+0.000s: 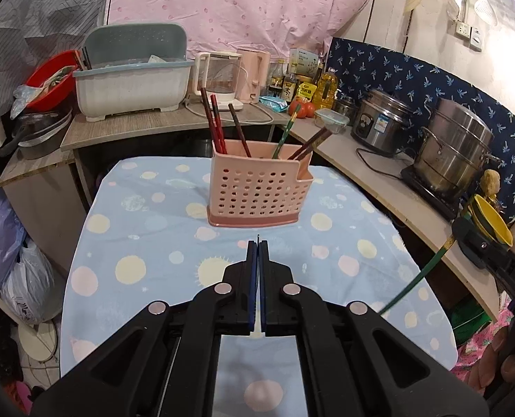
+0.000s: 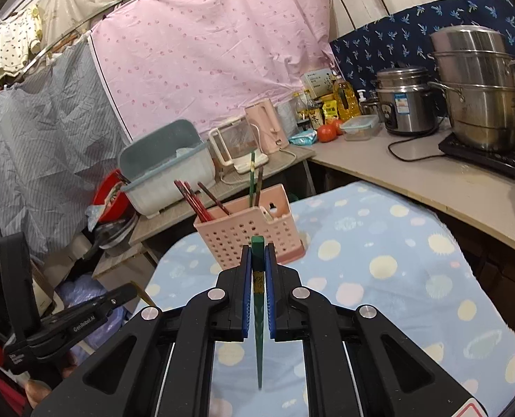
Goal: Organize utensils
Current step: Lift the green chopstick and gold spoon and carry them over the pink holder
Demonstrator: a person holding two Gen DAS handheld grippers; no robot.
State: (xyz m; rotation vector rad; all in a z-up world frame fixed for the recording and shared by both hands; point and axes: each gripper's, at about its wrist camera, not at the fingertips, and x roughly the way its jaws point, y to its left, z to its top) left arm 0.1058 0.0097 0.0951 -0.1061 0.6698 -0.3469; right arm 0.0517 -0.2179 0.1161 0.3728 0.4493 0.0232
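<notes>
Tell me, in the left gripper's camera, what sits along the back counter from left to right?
red basin → blue-grey dish rack → clear kettle → pink kettle → oil bottle → rice cooker → steel steamer pot

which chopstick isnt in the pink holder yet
The green chopstick clamped in the right gripper; the other green one and the red and brown ones all stand inside the pink holder.

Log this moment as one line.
left gripper: shut, empty | right gripper: shut on green chopstick | pink perforated plastic holder: chopsticks inside
</notes>
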